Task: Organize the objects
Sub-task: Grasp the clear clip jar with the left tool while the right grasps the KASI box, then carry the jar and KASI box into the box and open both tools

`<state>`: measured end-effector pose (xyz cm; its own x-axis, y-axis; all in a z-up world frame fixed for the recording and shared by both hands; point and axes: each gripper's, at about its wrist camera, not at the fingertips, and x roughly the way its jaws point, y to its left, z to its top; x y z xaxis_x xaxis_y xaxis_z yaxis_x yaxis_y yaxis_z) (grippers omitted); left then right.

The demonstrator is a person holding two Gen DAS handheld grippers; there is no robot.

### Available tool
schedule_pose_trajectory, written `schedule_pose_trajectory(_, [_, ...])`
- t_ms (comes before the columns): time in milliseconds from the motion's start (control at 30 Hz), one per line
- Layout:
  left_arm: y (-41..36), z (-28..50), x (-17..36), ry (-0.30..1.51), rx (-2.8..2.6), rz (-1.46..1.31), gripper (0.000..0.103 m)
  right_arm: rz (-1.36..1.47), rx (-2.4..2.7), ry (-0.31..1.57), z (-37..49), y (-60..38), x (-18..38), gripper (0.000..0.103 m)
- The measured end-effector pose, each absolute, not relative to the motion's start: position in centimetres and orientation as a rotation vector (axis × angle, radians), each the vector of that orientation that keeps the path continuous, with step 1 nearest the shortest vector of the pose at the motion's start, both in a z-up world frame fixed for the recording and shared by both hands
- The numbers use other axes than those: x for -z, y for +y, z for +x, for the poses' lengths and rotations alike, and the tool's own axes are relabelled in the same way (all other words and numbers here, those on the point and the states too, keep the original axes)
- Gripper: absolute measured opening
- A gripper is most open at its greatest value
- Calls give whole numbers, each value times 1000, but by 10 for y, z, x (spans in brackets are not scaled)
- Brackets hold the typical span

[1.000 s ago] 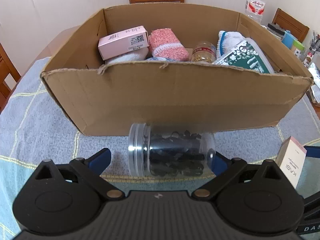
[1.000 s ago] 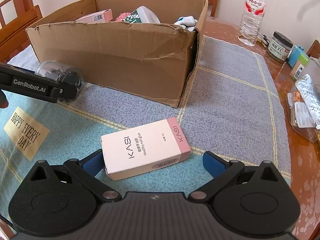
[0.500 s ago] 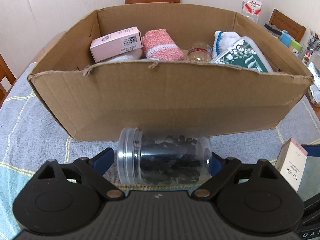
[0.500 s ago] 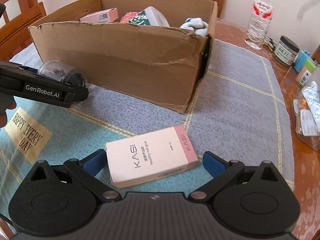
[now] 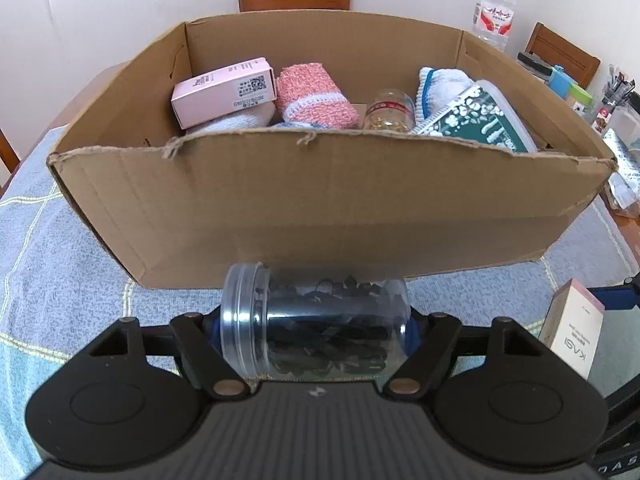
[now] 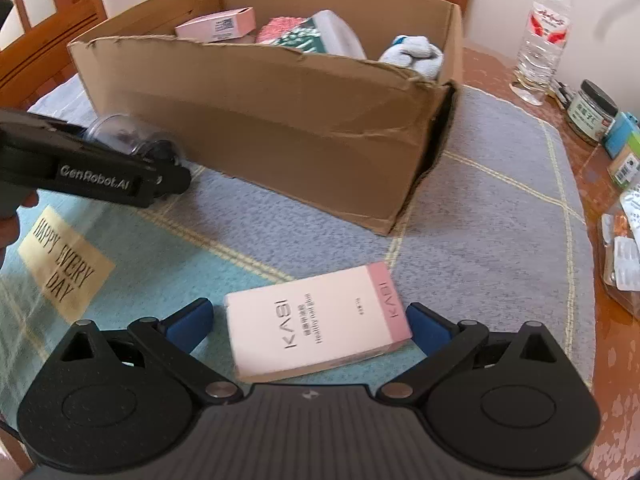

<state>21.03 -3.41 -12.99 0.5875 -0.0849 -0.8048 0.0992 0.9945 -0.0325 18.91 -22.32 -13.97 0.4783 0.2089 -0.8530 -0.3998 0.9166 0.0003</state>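
Clear plastic jar (image 5: 316,326) of small black pieces lies sideways between the blue pads of the left hand-held gripper (image 5: 314,330), pads pressed on lid end and base end, so it's clamped on the jar, just in front of the cardboard box (image 5: 320,208). From the right wrist view jar and left hand-held gripper sit near the box's front-left corner; can't tell if the jar is off the cloth. Right hand-held gripper (image 6: 308,326) is fairly wide around the pink-and-white KASI carton (image 6: 316,320), which lies flat on the checked cloth (image 6: 492,216) covering the counter; right pad touches or nearly touches the carton's pink end, left pad stands apart. Box holds a pink carton (image 5: 224,92), pink knit cloth (image 5: 316,94), small bottle (image 5: 388,112), white-blue cloth (image 5: 440,88) and a green patterned pack (image 5: 484,120). Water bottle (image 6: 542,36) stands on bare counter behind the box, right side.
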Motion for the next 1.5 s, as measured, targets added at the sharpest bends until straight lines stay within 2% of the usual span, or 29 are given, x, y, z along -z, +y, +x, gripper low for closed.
schedule_pose_trajectory(267, [-31, 207, 129, 949, 118, 28, 75, -261, -464, 1031, 180, -210, 138, 103])
schedule_pose_trajectory(367, [-29, 207, 129, 949, 116, 28, 75, -248, -444, 1031, 184, -211, 137, 100])
schedule_pose_trajectory(533, [-28, 208, 129, 952, 116, 32, 75, -230, -398, 1037, 191, -213, 134, 88])
schedule_pose_trajectory(633, [-27, 207, 128, 949, 116, 31, 75, -225, -382, 1042, 189, -213, 131, 84])
schedule_pose_trajectory(1500, [-13, 183, 114, 978, 257, 78, 75, -187, -290, 1098, 175, -203, 129, 83])
